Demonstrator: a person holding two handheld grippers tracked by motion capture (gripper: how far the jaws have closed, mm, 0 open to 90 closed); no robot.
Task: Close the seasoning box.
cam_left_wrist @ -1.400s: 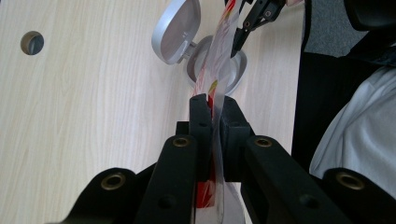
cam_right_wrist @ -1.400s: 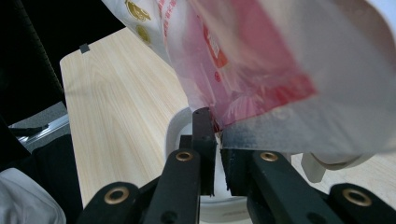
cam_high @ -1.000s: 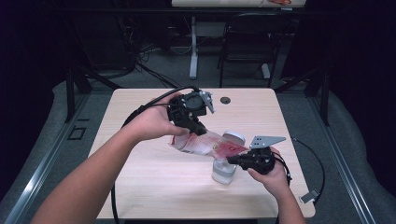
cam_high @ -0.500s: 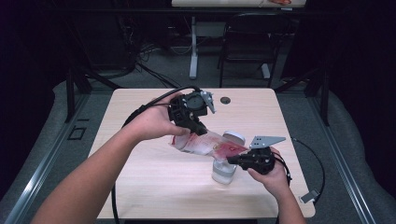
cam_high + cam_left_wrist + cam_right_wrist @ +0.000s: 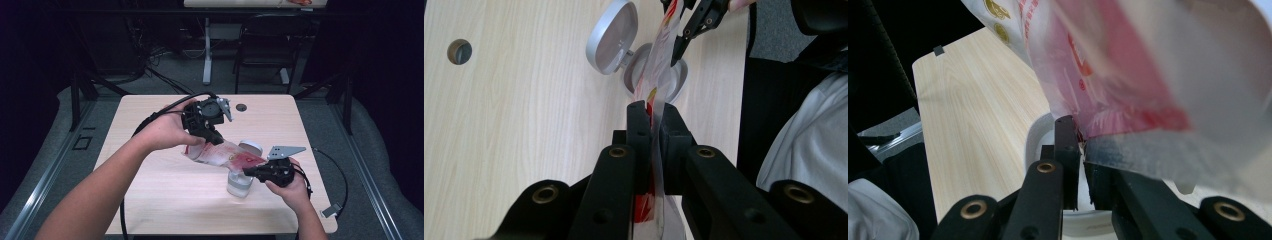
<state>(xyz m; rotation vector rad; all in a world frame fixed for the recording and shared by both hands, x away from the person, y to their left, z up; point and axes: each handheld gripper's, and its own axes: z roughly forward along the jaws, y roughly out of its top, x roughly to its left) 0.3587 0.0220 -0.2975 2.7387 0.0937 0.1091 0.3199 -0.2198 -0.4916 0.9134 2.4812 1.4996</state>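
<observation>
A clear plastic pouch with red print (image 5: 225, 154) hangs tilted between both grippers, above the middle of the wooden table (image 5: 160, 195). My left gripper (image 5: 216, 140) is shut on its upper left end (image 5: 651, 112). At the pouch's lower right corner (image 5: 1148, 65) my right gripper (image 5: 248, 171) is shut as well (image 5: 1079, 132). Right below that corner stands a small round container (image 5: 239, 184) with its hinged grey lid (image 5: 613, 30) flipped open. The pouch's low end points down at the container's mouth (image 5: 679, 80).
A round cable hole (image 5: 241, 107) sits near the table's far edge. A black cable (image 5: 335, 170) loops off the right side toward a small grey tag (image 5: 330, 210). A chair (image 5: 265, 45) and a desk leg (image 5: 206, 50) stand beyond the table.
</observation>
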